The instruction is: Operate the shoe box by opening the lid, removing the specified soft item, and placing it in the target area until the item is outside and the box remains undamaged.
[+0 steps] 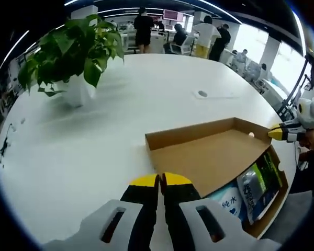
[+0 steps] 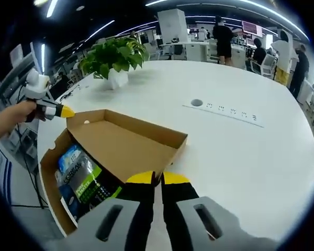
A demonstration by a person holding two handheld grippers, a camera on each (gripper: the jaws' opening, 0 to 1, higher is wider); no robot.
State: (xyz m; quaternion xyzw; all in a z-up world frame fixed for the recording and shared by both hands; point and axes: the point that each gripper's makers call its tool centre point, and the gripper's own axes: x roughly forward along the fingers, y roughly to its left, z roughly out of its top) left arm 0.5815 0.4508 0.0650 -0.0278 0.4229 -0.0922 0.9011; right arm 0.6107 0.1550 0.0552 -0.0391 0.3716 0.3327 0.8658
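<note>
White table (image 1: 94, 136) runs back into an open office, with a potted plant (image 1: 73, 57) at the upper left of the left gripper view and people standing along the top of the frame. The shoe box (image 2: 49, 162) sits at the lower left of the right gripper view, its lid (image 2: 125, 146) already thrown back and lying flat, inside up, on the table.

The left gripper (image 1: 161, 180) has its jaws pressed together, tips right at the near edge of the lid. The right gripper (image 2: 158, 178) is likewise closed at the lid's edge. I cannot tell whether either has cardboard between its tips.

Inside the box lie soft packs: a green and black pouch (image 2: 86, 183) and, beside it, a blue and white packet (image 2: 70, 157). Which one is the specified item I cannot say.

They look light, limp and glossy, so probably slippery, and likely to sag when lifted. A pinch on a flat sealed edge or a corner would likely hold better than a grab across the puffed middle. The cardboard walls seem thin, so the jaws should come in from above without levering against them.
</note>
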